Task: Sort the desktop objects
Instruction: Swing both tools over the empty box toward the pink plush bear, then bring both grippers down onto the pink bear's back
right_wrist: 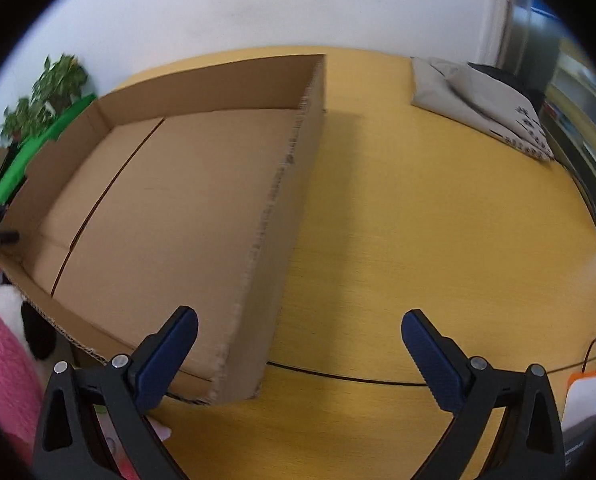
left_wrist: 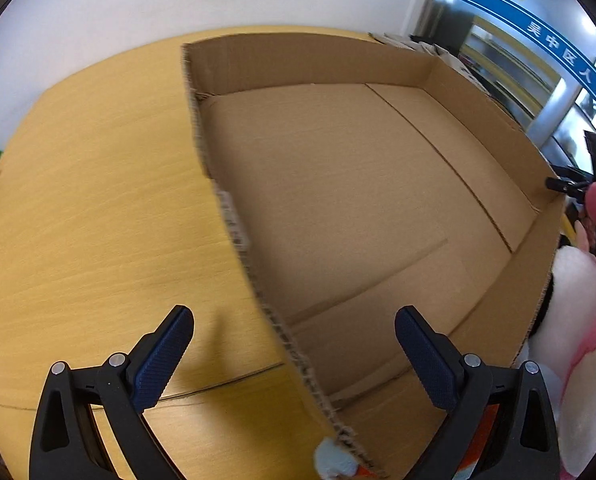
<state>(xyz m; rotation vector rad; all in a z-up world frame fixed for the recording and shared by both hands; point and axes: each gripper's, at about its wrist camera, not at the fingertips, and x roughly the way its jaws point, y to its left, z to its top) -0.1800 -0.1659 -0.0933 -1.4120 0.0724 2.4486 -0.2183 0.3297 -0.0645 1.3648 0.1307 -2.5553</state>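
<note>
A shallow open cardboard box (left_wrist: 337,184) lies on the yellow wooden table (left_wrist: 98,220); nothing shows inside it. It also shows in the right wrist view (right_wrist: 170,208). My left gripper (left_wrist: 294,332) is open and empty, hovering over the box's near left wall. My right gripper (right_wrist: 299,332) is open and empty, above the box's near right corner. A pink and white plush toy (left_wrist: 585,300) lies beside the box and shows at the left edge of the right wrist view (right_wrist: 2,344). A small light-blue object (left_wrist: 331,462) sits at the bottom of the left wrist view.
A grey cloth bag (right_wrist: 481,104) lies at the table's far right. A white and orange item (right_wrist: 589,396) and thin black cables (right_wrist: 377,378) lie near the right front. Green plants (right_wrist: 46,92) stand at the far left by the white wall.
</note>
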